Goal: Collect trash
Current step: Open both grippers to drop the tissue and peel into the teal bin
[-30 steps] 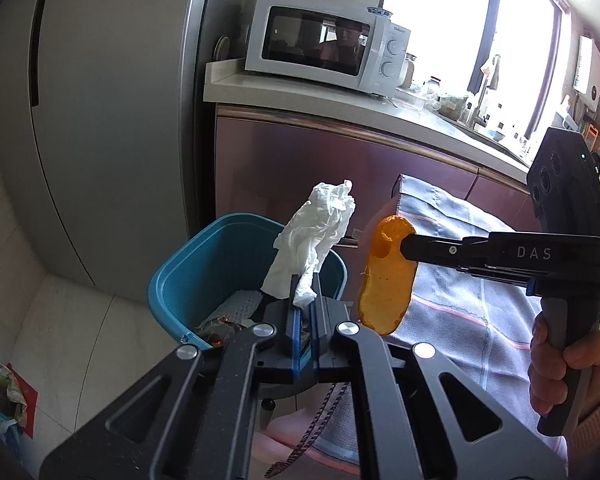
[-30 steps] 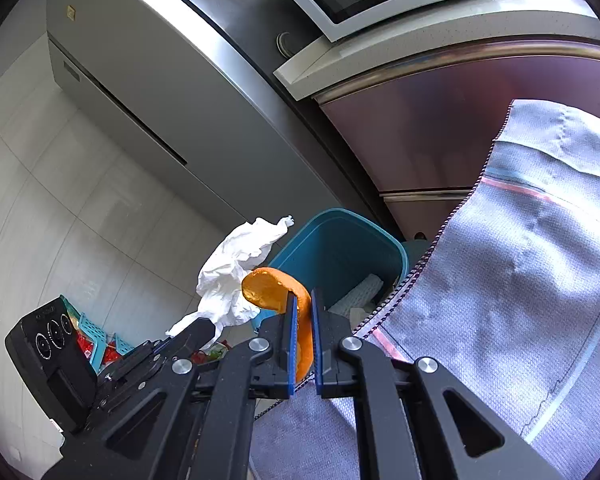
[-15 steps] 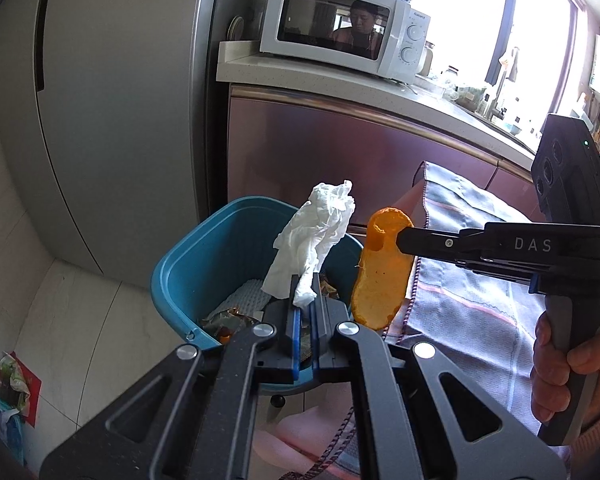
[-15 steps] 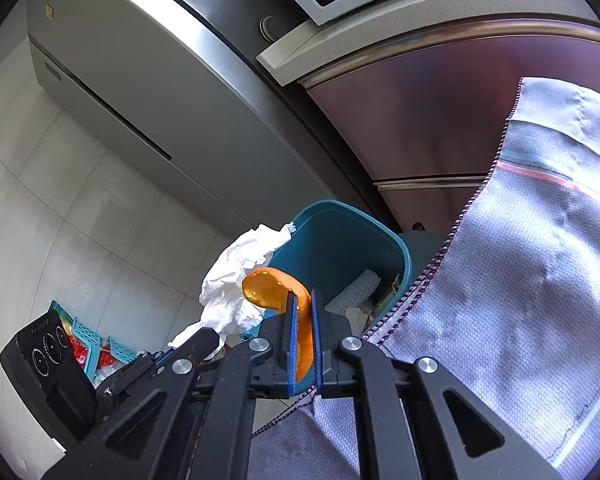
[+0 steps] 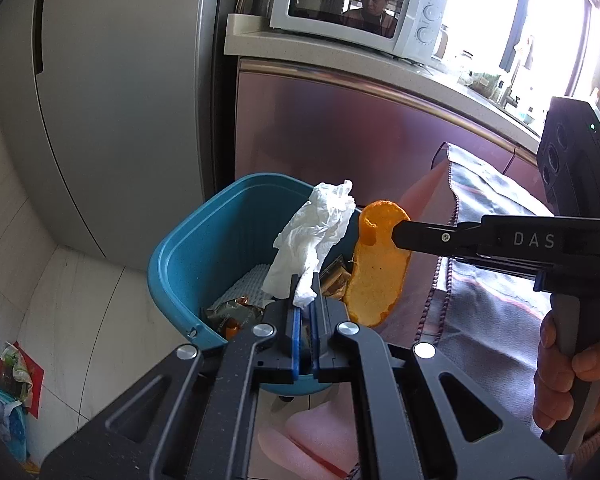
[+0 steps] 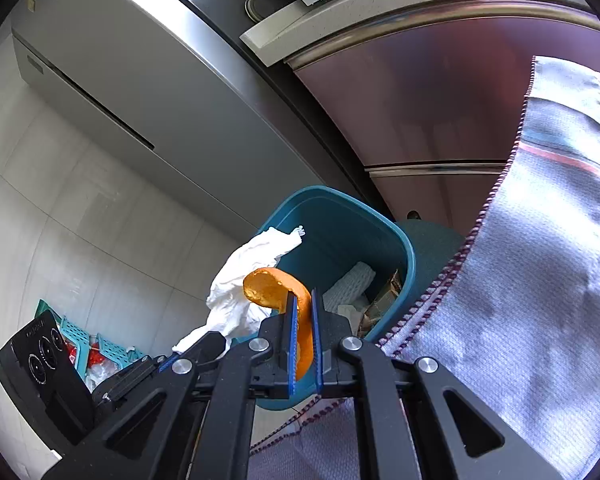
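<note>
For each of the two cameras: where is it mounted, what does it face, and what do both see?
Left wrist: on the left gripper, tilted down at the blue plastic bin; the person's right hand shows.
Right wrist: on the right gripper, facing down at that bin; no hand shows.
Shared: bin, crumpled white tissue, orange peel, grey woven cloth.

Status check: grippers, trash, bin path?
Left gripper shut on white tissue. Right gripper shut on orange peel. Both over teal bin; nothing blocking.
</note>
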`<state>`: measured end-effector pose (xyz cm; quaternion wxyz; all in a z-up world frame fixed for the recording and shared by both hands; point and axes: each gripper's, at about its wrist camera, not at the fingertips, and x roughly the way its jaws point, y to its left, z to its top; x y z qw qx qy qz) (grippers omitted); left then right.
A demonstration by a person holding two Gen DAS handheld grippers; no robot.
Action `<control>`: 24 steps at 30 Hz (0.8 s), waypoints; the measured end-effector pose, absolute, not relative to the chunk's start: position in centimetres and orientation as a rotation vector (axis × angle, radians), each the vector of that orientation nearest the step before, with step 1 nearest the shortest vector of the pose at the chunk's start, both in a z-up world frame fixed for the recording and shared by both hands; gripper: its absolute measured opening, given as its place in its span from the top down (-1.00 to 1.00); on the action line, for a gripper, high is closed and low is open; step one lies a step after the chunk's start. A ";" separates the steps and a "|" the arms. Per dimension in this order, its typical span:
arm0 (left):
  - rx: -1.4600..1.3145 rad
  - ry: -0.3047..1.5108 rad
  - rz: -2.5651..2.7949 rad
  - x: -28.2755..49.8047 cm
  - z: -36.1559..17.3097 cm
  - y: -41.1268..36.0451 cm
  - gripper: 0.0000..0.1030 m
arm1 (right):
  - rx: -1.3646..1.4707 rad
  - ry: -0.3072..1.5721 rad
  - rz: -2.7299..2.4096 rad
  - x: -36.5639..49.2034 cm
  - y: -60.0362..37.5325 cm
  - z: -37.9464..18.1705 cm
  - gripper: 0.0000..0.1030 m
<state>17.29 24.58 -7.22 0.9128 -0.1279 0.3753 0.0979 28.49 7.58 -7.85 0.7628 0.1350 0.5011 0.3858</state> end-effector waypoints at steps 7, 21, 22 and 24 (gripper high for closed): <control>-0.271 0.806 0.213 18.2 -8.5 25.1 0.92 | 0.285 1.111 0.825 28.7 8.4 -8.7 0.87; -0.241 0.816 0.234 18.9 -9.6 24.6 0.79 | 0.271 1.103 0.821 28.5 9.3 -8.9 0.77; -0.237 0.812 0.235 19.0 -9.6 24.5 0.77 | 0.270 1.100 0.822 28.4 9.3 -8.9 0.74; -0.230 0.804 0.240 18.9 -9.4 24.3 0.65 | 0.272 1.090 0.825 28.1 8.9 -8.7 0.66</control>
